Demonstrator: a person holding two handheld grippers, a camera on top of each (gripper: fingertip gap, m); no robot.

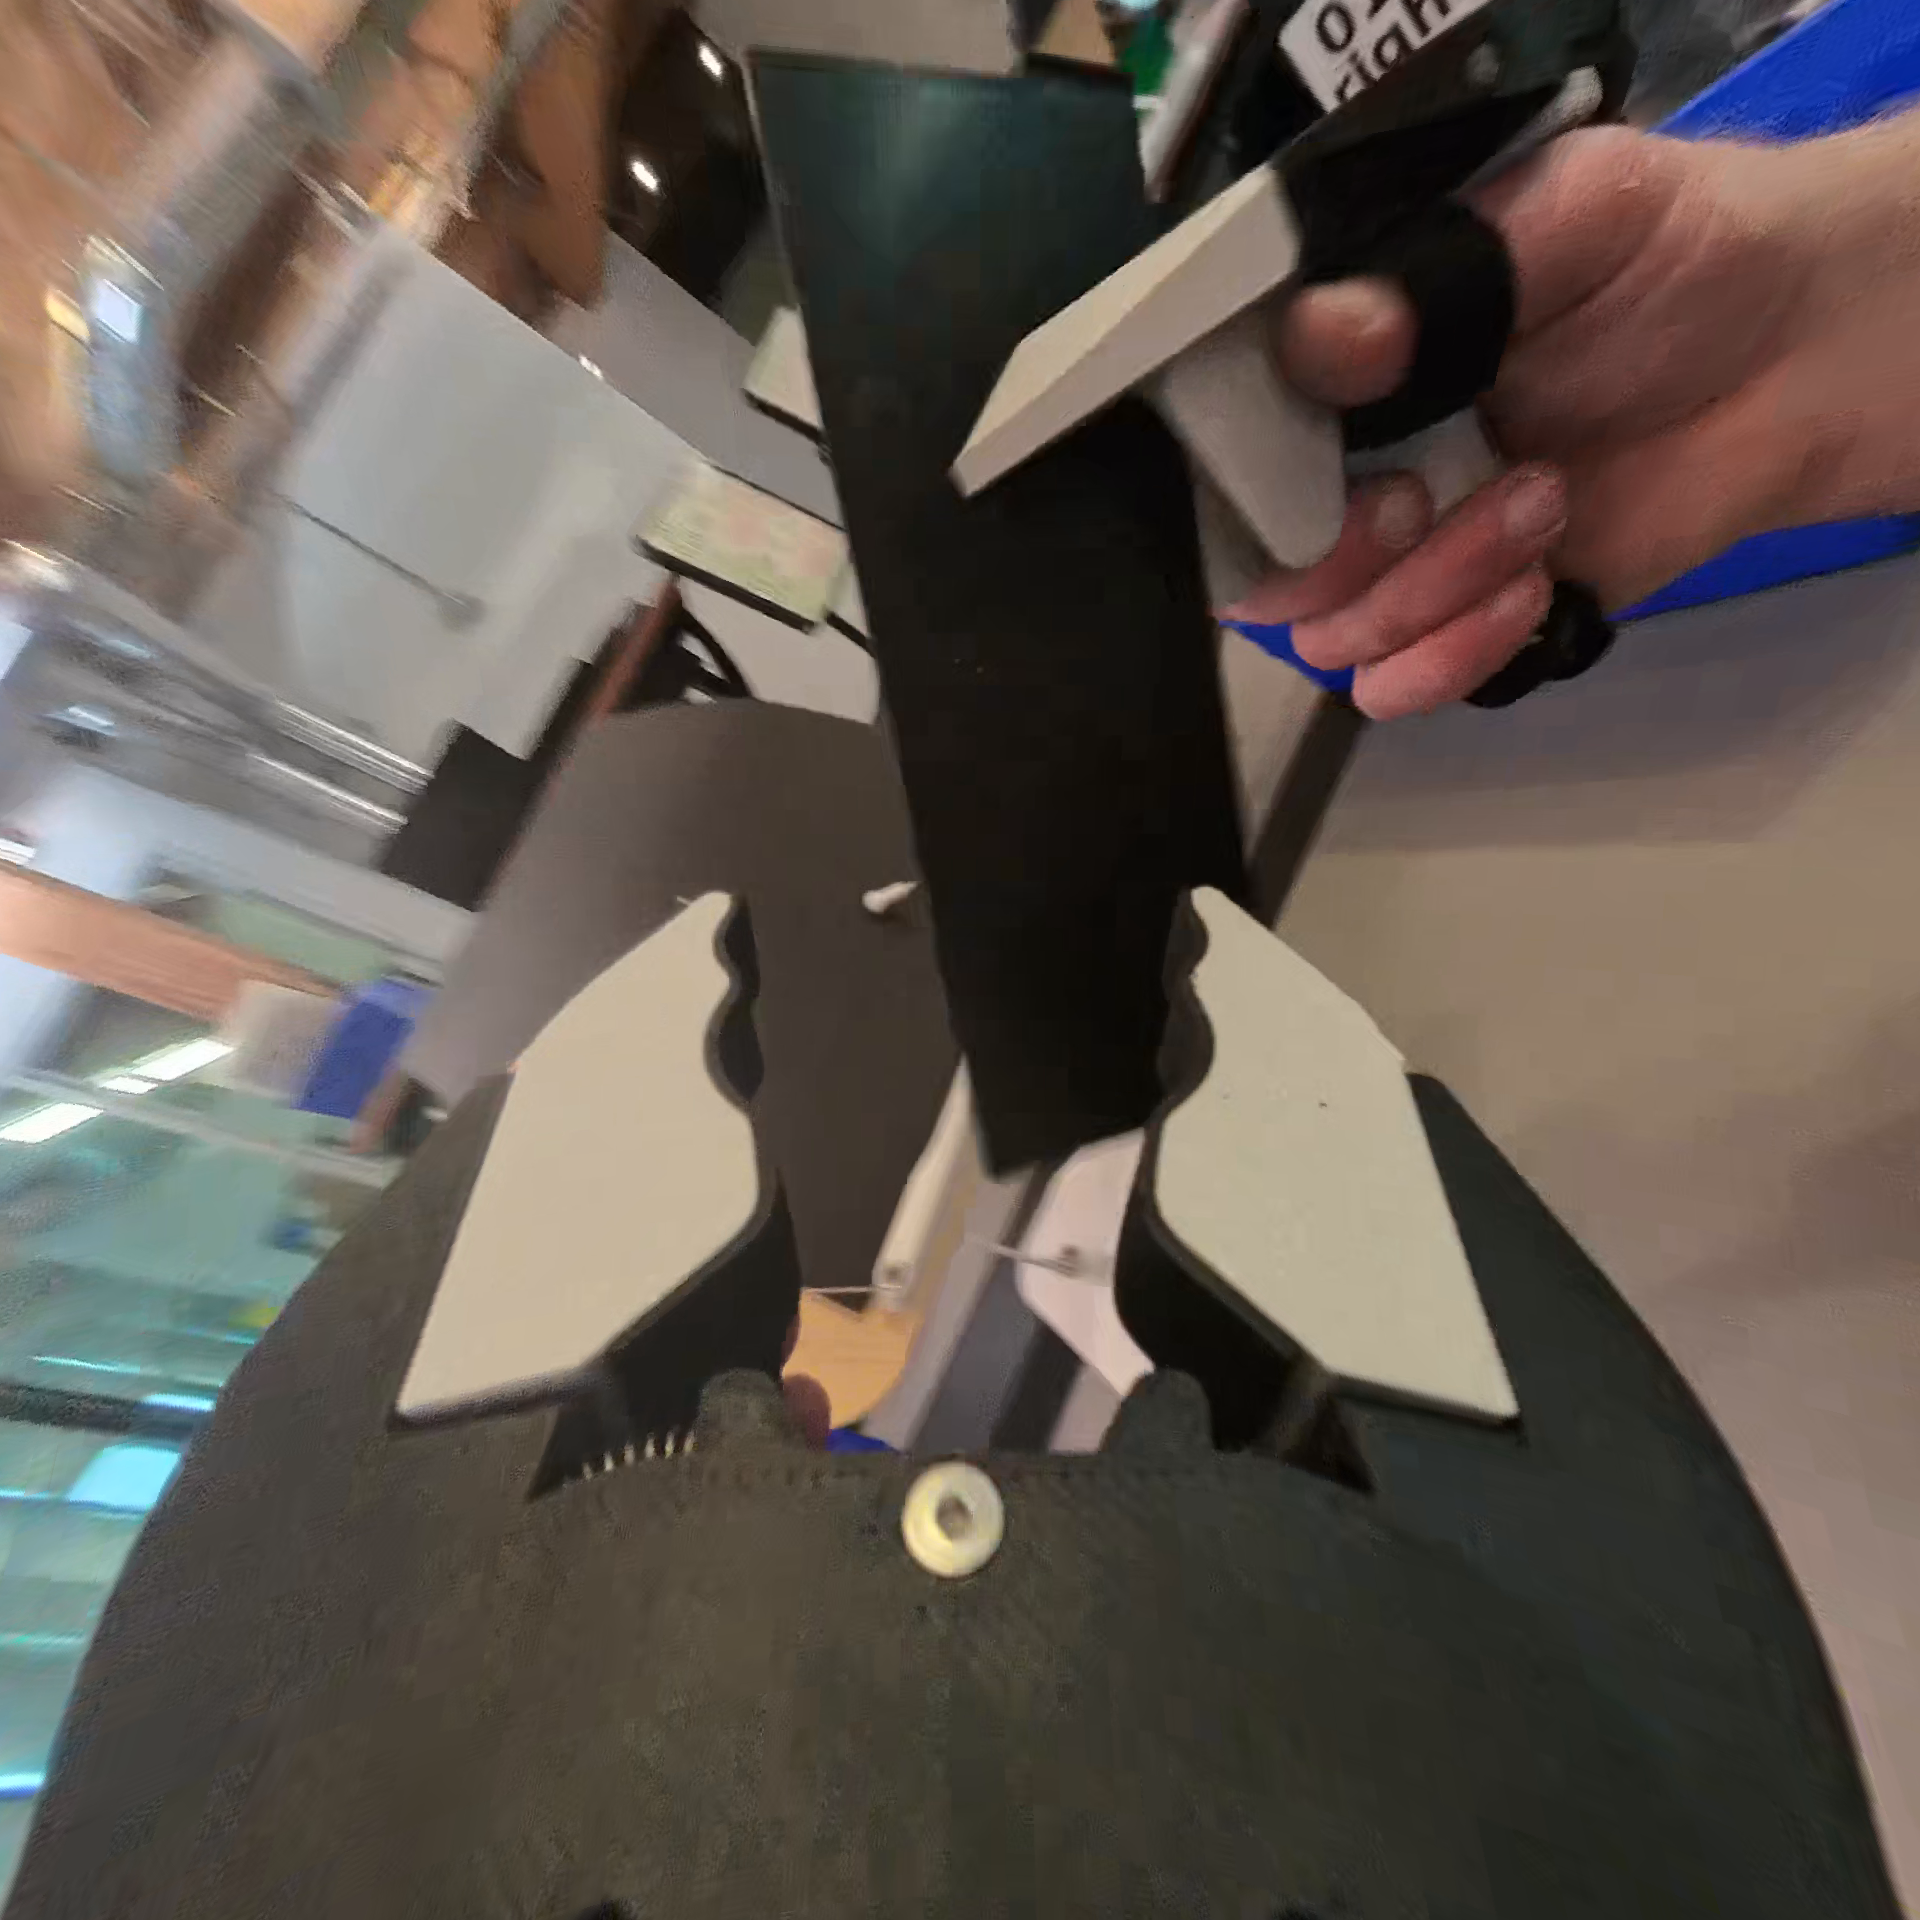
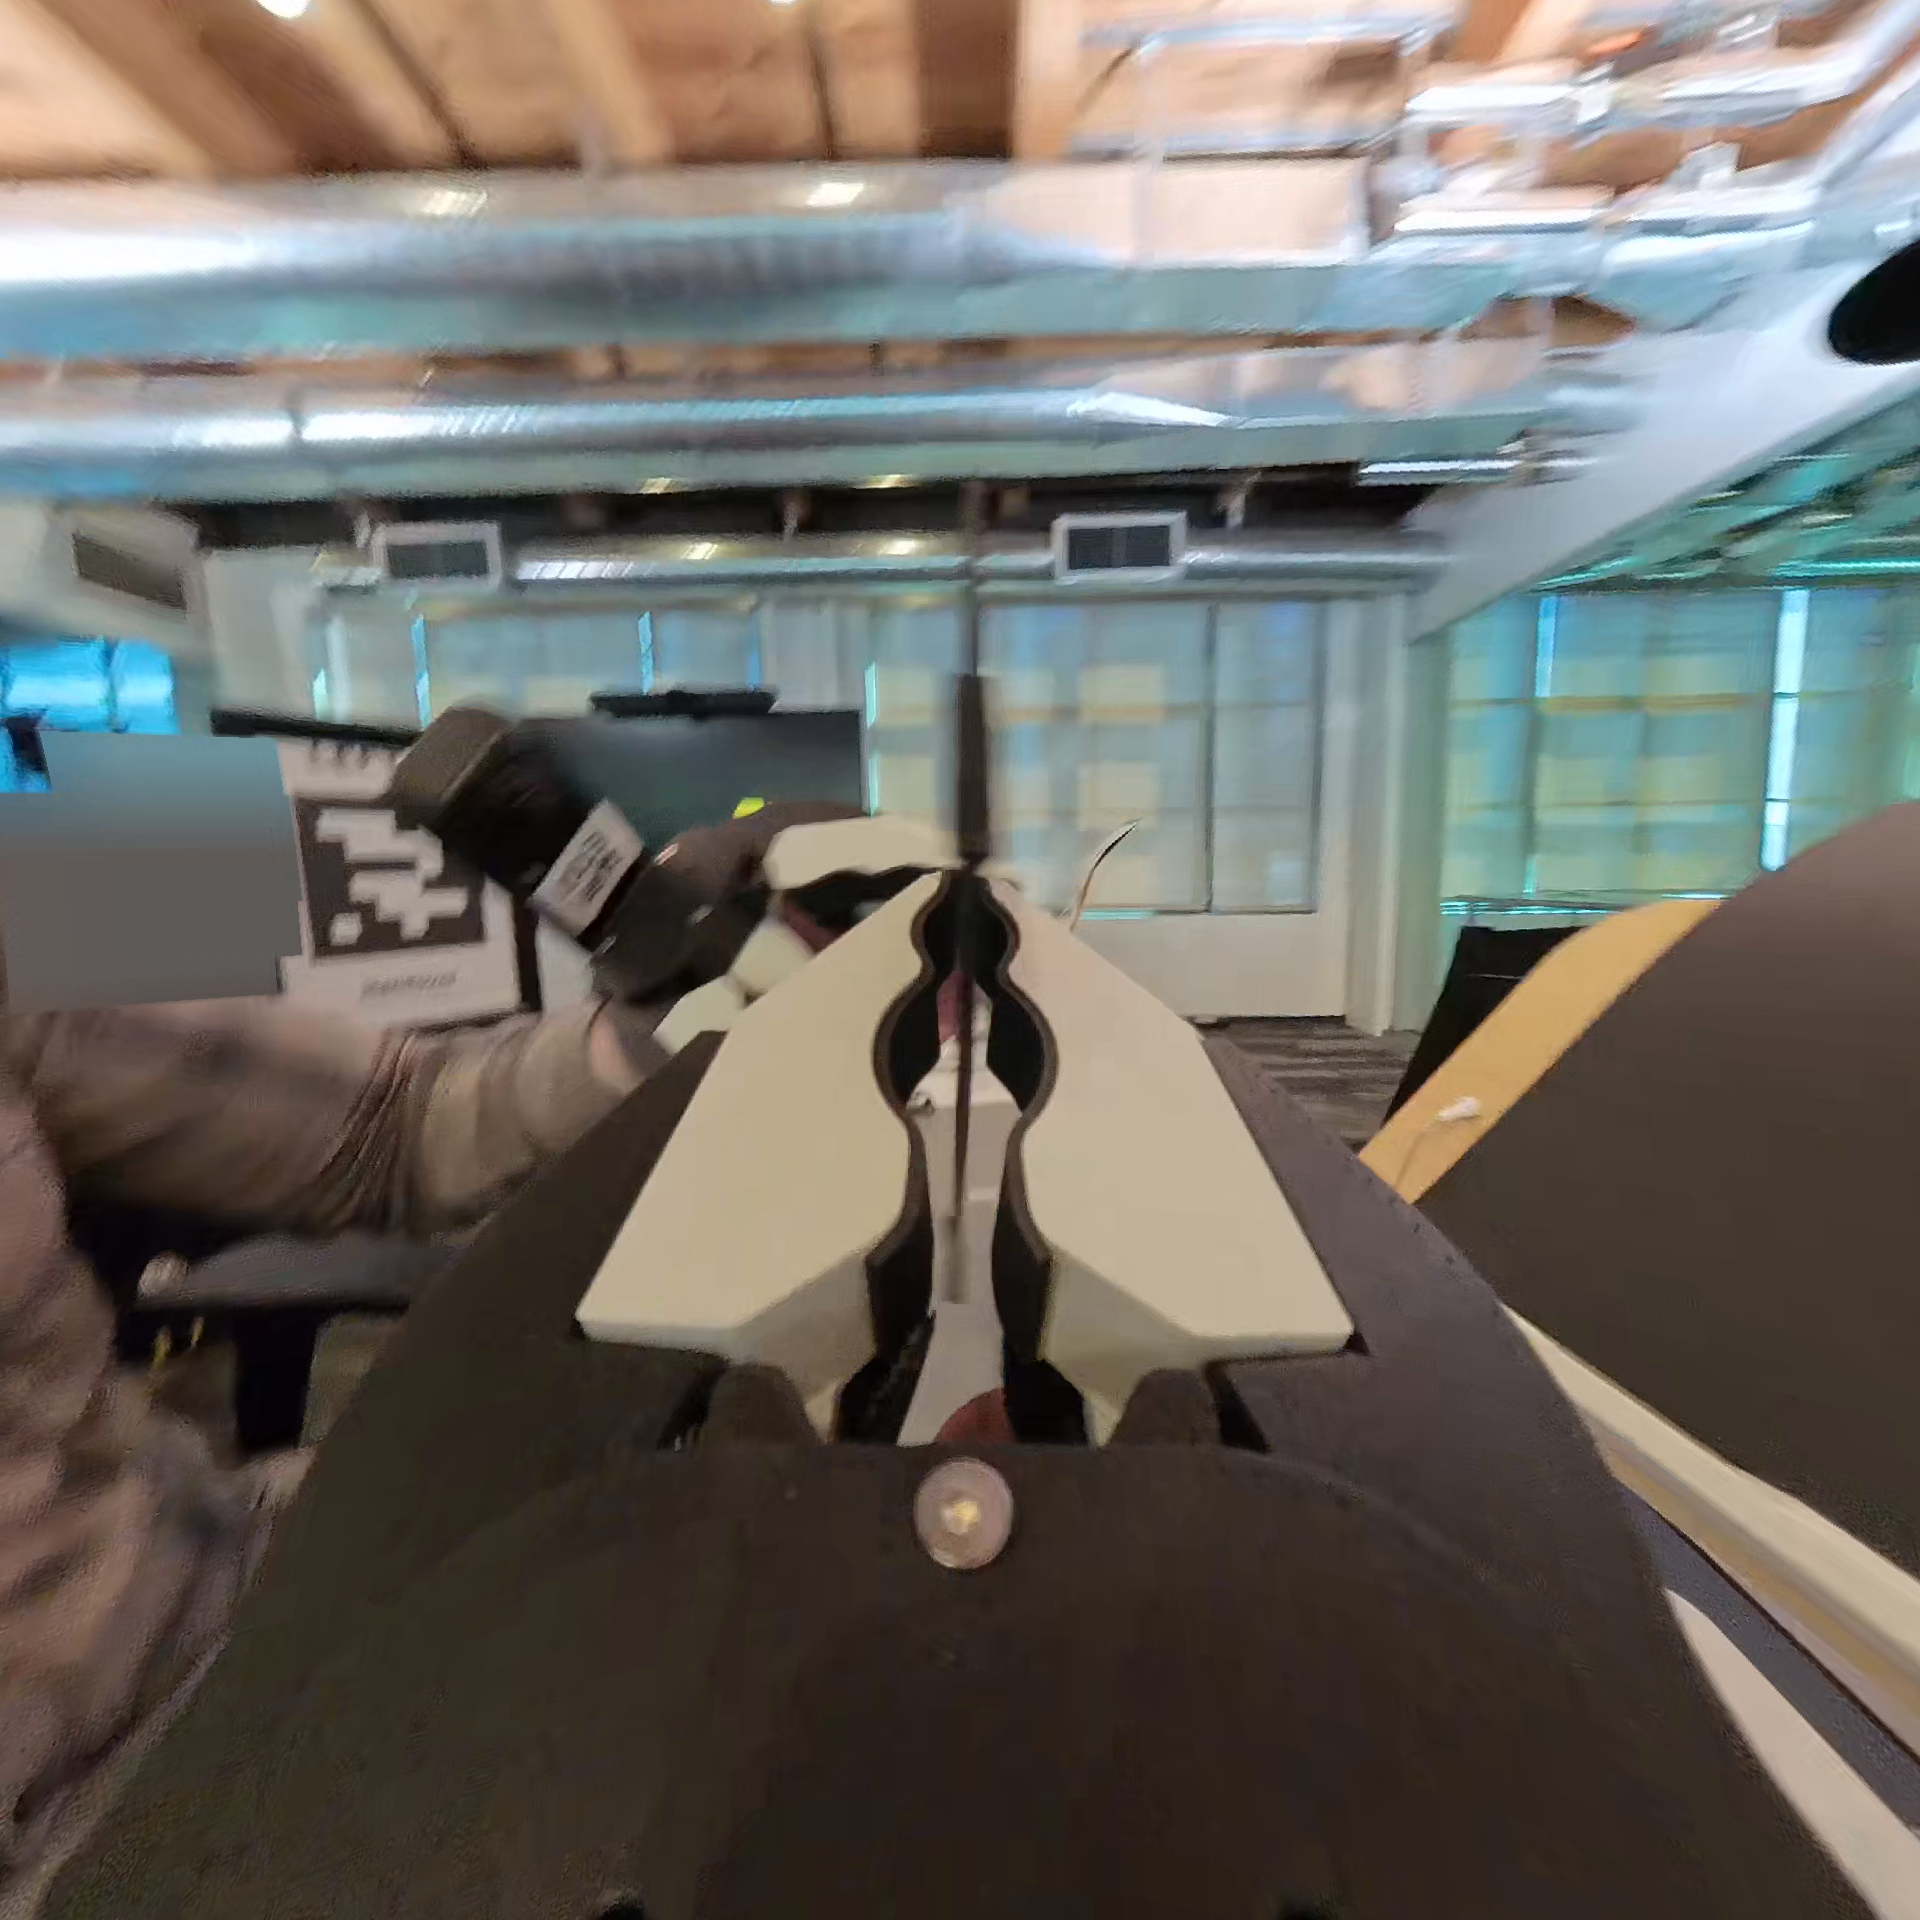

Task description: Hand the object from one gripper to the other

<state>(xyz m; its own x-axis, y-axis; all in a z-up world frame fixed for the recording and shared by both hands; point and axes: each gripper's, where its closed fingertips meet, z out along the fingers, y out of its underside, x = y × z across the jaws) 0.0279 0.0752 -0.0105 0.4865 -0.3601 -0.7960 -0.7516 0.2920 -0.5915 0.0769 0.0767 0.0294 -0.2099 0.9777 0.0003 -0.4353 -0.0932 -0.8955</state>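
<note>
Object is a thin flat black panel (image 1: 997,582), matte, long and rectangular, edge-on in the right wrist view. Right gripper (image 2: 966,904) is clamped on it mid-air. Left gripper (image 1: 961,997) jaws are spread wide, the panel's lower end between them near one finger. White label (image 1: 1371,42) on the right gripper's body; a printed marker sheet (image 2: 390,883) behind.
</note>
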